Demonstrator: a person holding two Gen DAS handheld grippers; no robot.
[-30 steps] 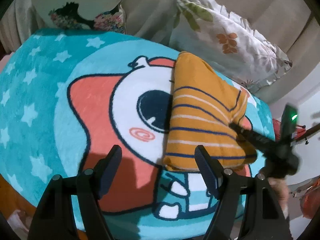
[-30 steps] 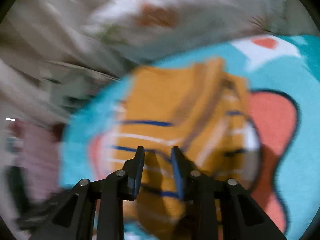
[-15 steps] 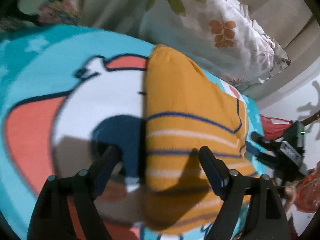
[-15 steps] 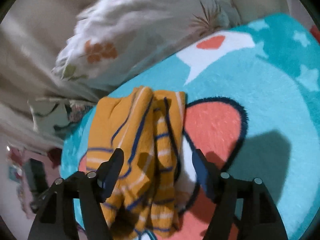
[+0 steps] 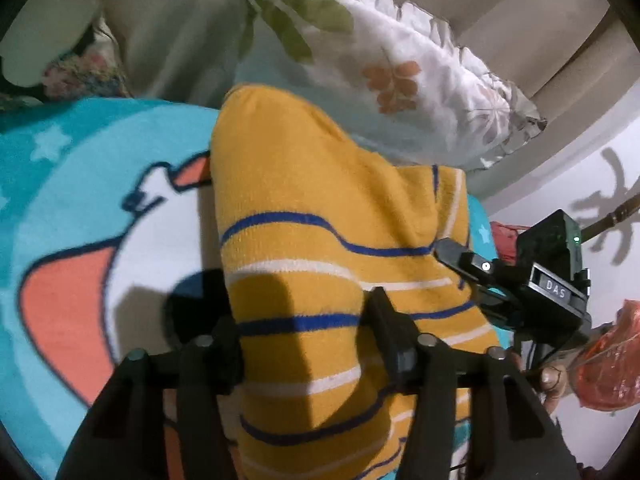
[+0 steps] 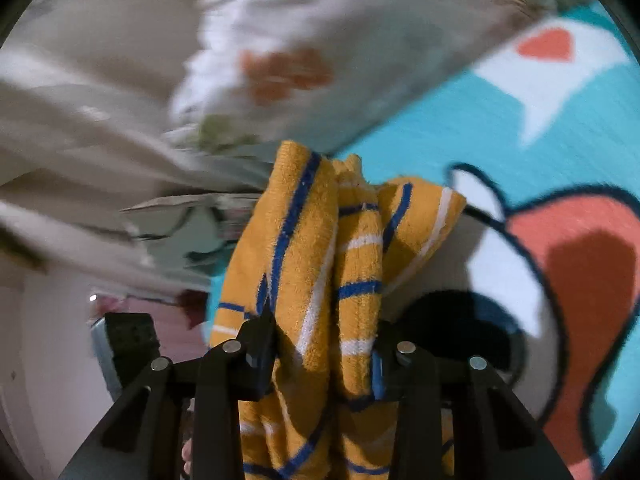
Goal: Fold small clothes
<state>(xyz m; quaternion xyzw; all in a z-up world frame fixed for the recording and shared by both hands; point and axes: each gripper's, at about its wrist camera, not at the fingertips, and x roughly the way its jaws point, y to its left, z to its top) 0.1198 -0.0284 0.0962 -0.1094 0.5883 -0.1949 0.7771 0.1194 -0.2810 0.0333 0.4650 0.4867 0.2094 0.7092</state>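
Striped orange garment (image 5: pixel 320 264), folded into a narrow bundle, lies on the teal cartoon blanket (image 5: pixel 60 184), its far end against the floral pillow (image 5: pixel 384 72).

Your left gripper (image 5: pixel 304 332) straddles the near end, fingers apart either side of the cloth, not yet pinching. Your right gripper (image 6: pixel 324 344) has the bunched layers (image 6: pixel 320 248) between its fingers and looks clamped on them; that view is blurred, so treat this as likely.

To do this step well: sink the left fingers until they bracket every layer, then close. Lift both ends level, so the stack does not slide apart. Keep clear of the pillow.
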